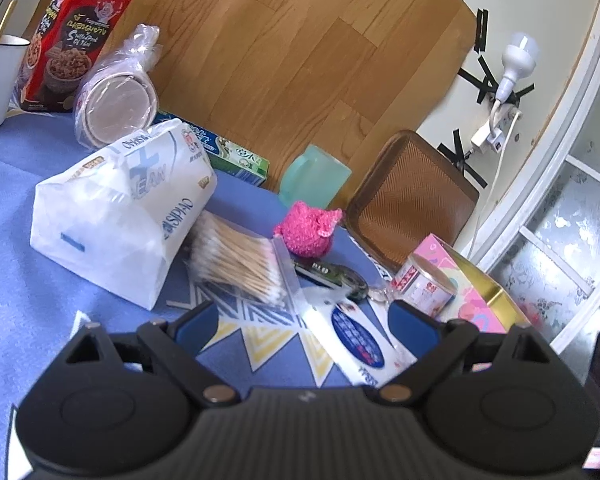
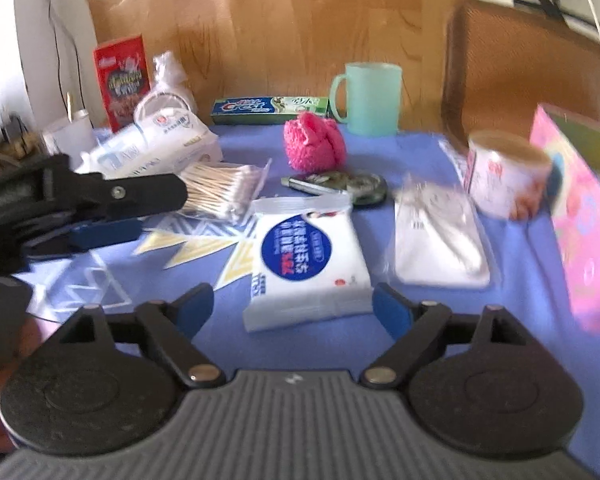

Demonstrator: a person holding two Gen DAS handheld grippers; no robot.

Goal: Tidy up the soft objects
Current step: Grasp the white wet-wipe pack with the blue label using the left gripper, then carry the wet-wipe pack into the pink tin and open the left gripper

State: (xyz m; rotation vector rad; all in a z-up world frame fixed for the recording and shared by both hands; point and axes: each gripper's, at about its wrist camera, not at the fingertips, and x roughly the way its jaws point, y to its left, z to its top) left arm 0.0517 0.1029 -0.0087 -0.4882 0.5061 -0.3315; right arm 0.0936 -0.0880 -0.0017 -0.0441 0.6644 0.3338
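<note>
On the blue cloth [image 2: 380, 332] lies a white wipes pack [image 2: 304, 264] with a round blue label. My right gripper [image 2: 292, 306] is open, and the pack's near end sits between its fingertips, with no pad touching it. A pink knitted ball [image 2: 314, 144] rests further back, beside a bag of cotton swabs [image 2: 220, 188] and a big white tissue pack [image 2: 152, 144]. My left gripper [image 1: 304, 320] is open and empty, low over the cloth. Ahead of it lie the swabs [image 1: 240, 260], the tissue pack [image 1: 120, 208], the pink ball [image 1: 308, 232] and the wipes pack [image 1: 356, 340]. In the right wrist view it [image 2: 160, 214] reaches in from the left.
A flat white packet in clear plastic [image 2: 436, 240], a small can [image 2: 508, 172] and a pink box [image 2: 580, 216] lie to the right. At the back stand a green mug [image 2: 370, 98], a toothpaste box [image 2: 268, 110], a red carton [image 2: 122, 80] and wrapped paper bowls [image 1: 116, 104]. A brown chair [image 1: 408, 200] is behind the table.
</note>
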